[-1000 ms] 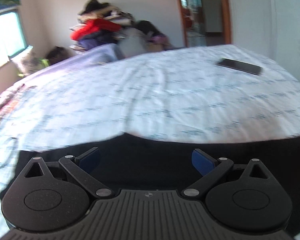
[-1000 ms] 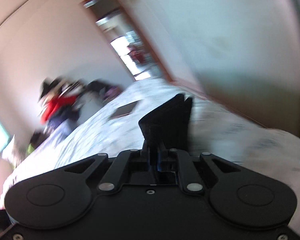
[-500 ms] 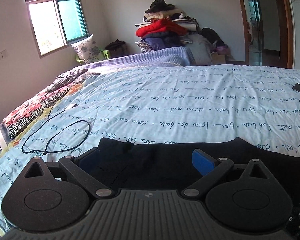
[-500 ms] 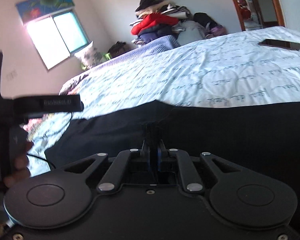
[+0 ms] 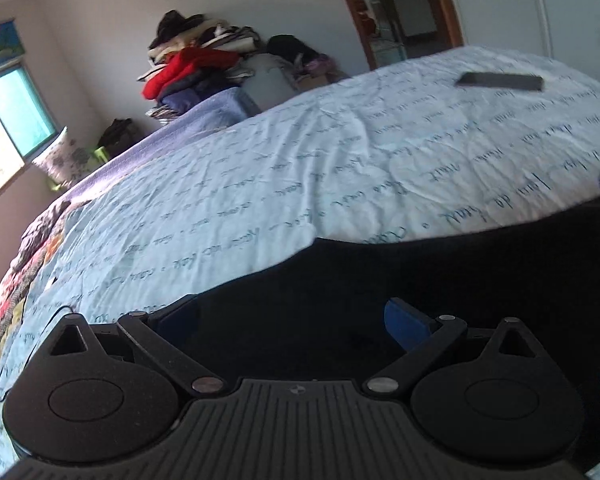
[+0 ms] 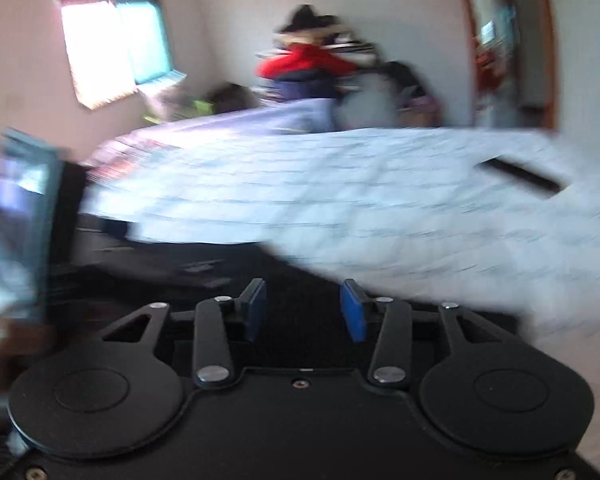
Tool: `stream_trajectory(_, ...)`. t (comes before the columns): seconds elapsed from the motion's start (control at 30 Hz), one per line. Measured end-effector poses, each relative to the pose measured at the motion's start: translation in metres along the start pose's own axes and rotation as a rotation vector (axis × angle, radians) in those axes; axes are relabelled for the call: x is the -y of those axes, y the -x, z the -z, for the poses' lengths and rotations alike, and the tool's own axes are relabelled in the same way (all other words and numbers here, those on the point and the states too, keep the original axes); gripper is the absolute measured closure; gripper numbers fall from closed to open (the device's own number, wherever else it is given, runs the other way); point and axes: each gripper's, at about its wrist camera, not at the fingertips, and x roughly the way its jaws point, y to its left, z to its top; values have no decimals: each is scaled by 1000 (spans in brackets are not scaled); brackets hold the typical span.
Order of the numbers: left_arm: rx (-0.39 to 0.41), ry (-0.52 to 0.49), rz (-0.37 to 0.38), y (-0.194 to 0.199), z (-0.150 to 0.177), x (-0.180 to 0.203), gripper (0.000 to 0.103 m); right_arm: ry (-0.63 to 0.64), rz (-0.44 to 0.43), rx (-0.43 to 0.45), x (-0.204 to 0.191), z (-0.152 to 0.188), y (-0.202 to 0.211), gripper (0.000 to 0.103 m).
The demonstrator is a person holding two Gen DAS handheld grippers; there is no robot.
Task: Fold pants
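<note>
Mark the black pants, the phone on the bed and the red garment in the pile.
black pants (image 5: 380, 276), left wrist view, flat dark fabric ahead of the fingers.
phone (image 5: 500, 81), left wrist view, middle of its dark face.
red garment (image 5: 188, 65), left wrist view, its bright front fold.

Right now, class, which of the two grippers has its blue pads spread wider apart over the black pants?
The left gripper: its jaws gape wide above the black pants, while the right gripper shows a narrower gap.
</note>
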Motion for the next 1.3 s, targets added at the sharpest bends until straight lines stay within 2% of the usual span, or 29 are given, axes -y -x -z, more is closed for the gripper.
stream_trajectory(0.03, 1, -31, 1, -1, 5, 10, 2, 30, 69, -41, 10, -2, -16, 56)
stream_trajectory(0.13, -1, -64, -34, -3, 21, 25, 2, 22, 188, -201, 48, 9, -64, 58)
stream_trajectory(0.17, 7, -54, -41, -1, 24, 25, 2, -13, 197, -203, 55, 11, -64, 59)
stream_trajectory(0.23, 5, -33, -31, 1, 27, 22, 1, -73, 150, -120, 55, 10, -36, 59)
stream_trajectory(0.27, 0, -26, -26, 1, 27, 21, 1, -61, 129, -73, 49, 10, -19, 53)
stream_trajectory(0.33, -2, -18, -23, 0, 26, 21, 1, 6, 139, -44, 32, 18, 5, 43)
stream_trajectory(0.47, -8, -2, -12, 0, 22, 20, 2, 137, 212, -153, 17, 48, 7, 43)
stream_trajectory(0.53, -9, -3, -9, 1, 22, 22, 2, 126, 226, -192, 22, 60, 5, 43)
stream_trajectory(0.67, -6, -6, -10, 5, 23, 21, 2, 66, 227, -139, 25, 59, 22, 43)
stream_trajectory(0.8, -13, 13, 3, 6, 22, 19, 2, 93, 220, -184, 22, 69, 16, 43)
stream_trajectory(1.0, -2, 26, -3, 12, 21, 13, 2, 64, 233, -149, 20, 65, 27, 43)
stream_trajectory(1.17, 17, 40, -2, 20, 19, 5, 2, 101, 249, -195, 16, 71, 21, 43)
stream_trajectory(1.3, 34, 53, -5, 28, 19, -4, 2, 69, 262, -181, 15, 67, 28, 43)
